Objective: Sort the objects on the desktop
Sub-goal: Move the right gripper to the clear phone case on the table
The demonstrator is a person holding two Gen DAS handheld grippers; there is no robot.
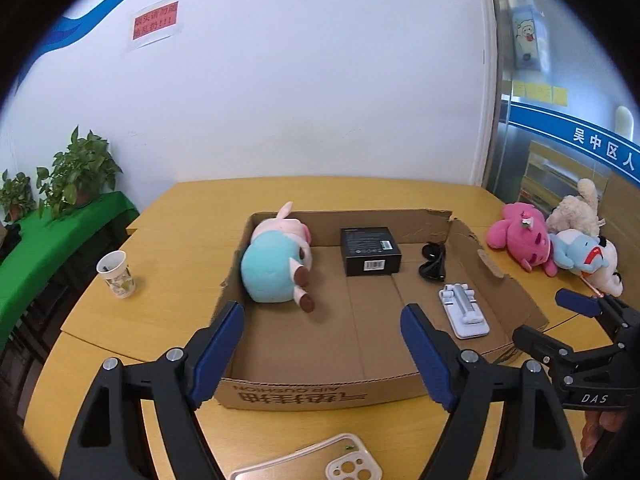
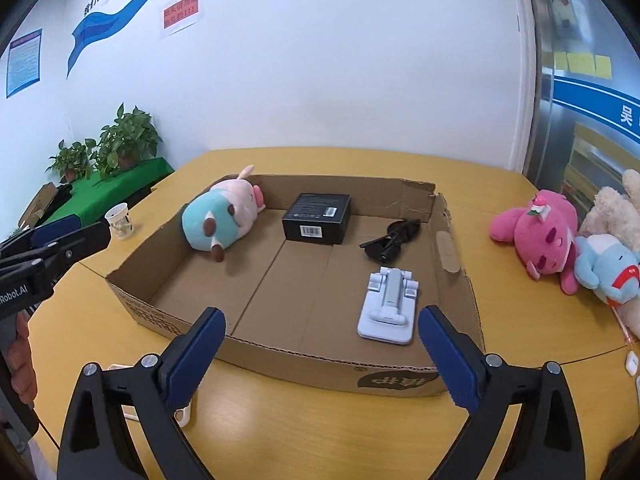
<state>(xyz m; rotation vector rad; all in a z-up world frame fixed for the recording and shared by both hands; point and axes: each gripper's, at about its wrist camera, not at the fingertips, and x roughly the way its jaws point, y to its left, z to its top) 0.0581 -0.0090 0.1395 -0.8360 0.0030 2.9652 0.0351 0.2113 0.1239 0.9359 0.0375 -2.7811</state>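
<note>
A shallow cardboard box (image 1: 304, 394) (image 2: 320, 372) sits mid-table. It holds a teal-and-pink plush (image 1: 276, 262) (image 2: 222, 216), a black box (image 1: 370, 250) (image 2: 318, 218), black sunglasses (image 1: 434, 262) (image 2: 390, 242) and a white phone stand (image 1: 464, 310) (image 2: 390, 306). A clear phone case (image 1: 320, 460) lies on the table in front of the box. My left gripper (image 1: 324, 344) is open and empty above the box's near wall. My right gripper (image 2: 322, 346) is open and empty, also at the near wall; it shows in the left wrist view (image 1: 560, 320).
A pink plush (image 1: 522, 236) (image 2: 538, 232), a blue plush (image 1: 580, 254) (image 2: 608, 266) and a cream plush (image 1: 576, 208) (image 2: 612, 208) lie at the table's right. A paper cup (image 1: 116, 274) (image 2: 119, 220) stands at left. Potted plants (image 1: 80, 168) stand on a green shelf.
</note>
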